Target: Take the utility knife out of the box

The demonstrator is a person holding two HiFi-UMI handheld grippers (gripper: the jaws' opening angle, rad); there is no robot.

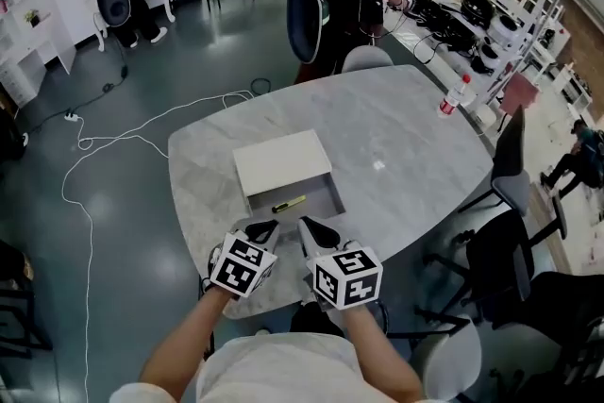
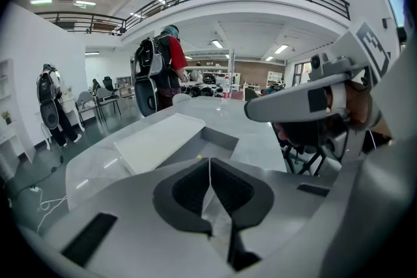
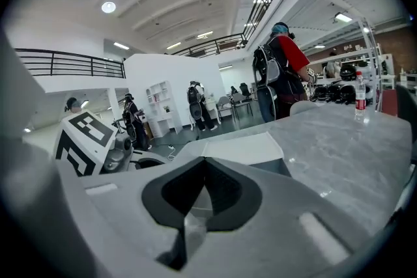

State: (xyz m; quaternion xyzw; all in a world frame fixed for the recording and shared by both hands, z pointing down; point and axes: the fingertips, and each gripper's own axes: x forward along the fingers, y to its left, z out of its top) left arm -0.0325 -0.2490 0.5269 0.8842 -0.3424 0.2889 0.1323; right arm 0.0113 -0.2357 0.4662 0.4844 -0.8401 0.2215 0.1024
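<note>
Left gripper (image 1: 266,228) hovers at the near table (image 1: 406,156) edge, jaws pressed together with nothing between them; its own view confirms that. Just ahead sits the white box (image 1: 281,163), its drawer-style tray (image 1: 326,199) pulled out toward the person. The utility knife (image 1: 289,202), yellow, lies flat on the tray floor, roughly between the two gripper tips and a little beyond them, untouched. Right gripper (image 1: 316,227) is beside the left one, jaws also together and empty. A water bottle (image 1: 453,97) stands well apart at the far right, not a factor. Pick hasn't started, by my read. Risks: both sets of jaws need to spread before going in, otherwise the tips just shove the knife along the tray. The knife lies flat in a shallow tray, so a steep approach likely clips the front wall or slides off the handle. The box looks light and nothing braces it, so a push could skate it across the marble. The grippers are close together and could knock each other if both reach.
</note>
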